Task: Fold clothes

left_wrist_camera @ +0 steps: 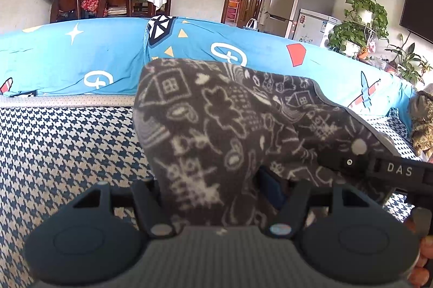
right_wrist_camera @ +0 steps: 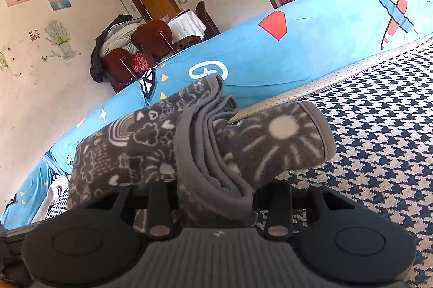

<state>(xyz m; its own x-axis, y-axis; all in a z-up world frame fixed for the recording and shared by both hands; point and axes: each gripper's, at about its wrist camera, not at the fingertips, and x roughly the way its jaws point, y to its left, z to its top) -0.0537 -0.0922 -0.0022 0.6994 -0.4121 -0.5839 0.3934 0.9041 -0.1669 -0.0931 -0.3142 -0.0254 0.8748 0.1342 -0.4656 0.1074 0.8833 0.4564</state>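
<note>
Your left gripper (left_wrist_camera: 216,196) has the grey patterned garment (left_wrist_camera: 230,125) bunched between its fingers, the cloth rising out of the jaws and draping toward one o'clock; the fingertips are buried in fabric, but the cloth hangs from them, so the jaws look clamped on it. At about three o'clock in that view, your right gripper (left_wrist_camera: 351,163) reaches in from the edge and meets the same garment at its right side. From the right wrist camera, your right gripper (right_wrist_camera: 216,196) has the garment's (right_wrist_camera: 151,150) thick grey hem layers (right_wrist_camera: 216,174) pinched between its fingers, partly closed around the stack of folds. A cuffed sleeve (right_wrist_camera: 292,141) with a sun print sticks out toward two o'clock, lying on the houndstooth cover (right_wrist_camera: 379,139). The garment sits lifted over that checked surface, just in front of the blue printed cushion (left_wrist_camera: 81,60) running across ten to two o'clock. Your fingers (left_wrist_camera: 422,255) show at the four o'clock edge of the left view. No basket or bin shows up in either view.
</note>
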